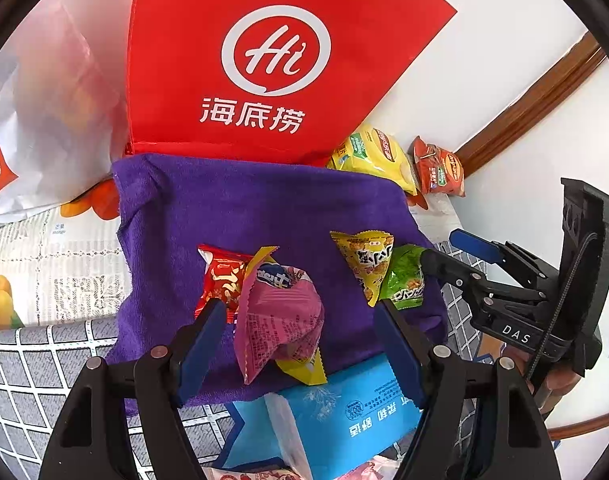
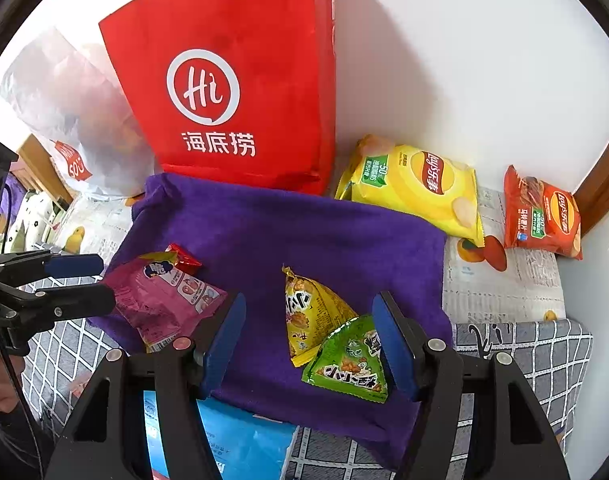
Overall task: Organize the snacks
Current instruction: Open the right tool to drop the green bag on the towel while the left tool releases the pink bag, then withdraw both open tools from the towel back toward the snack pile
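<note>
Several small snack packets lie on a purple towel (image 1: 244, 208) (image 2: 284, 232). My left gripper (image 1: 300, 316) (image 2: 100, 280) is open and hangs over a pink packet (image 1: 280, 312) (image 2: 164, 300), its pads clear of it on both sides. A small red packet (image 1: 220, 280) (image 2: 184, 258) lies beside the pink one, and a yellow wrapper (image 1: 304, 368) pokes out underneath. My right gripper (image 2: 308, 312) (image 1: 444, 252) is open around a yellow triangular packet (image 2: 312, 312) (image 1: 364, 264) and a green one (image 2: 348, 360) (image 1: 404, 280). Neither packet is gripped.
A red tote bag (image 1: 264, 60) (image 2: 232, 100) stands behind the towel against a white wall, with a white plastic bag (image 1: 44, 120) (image 2: 76, 120) to its left. A yellow chip bag (image 2: 416, 188) and a red one (image 2: 544, 216) lie at the back right. A blue tissue pack (image 1: 344, 400) sits at the near edge.
</note>
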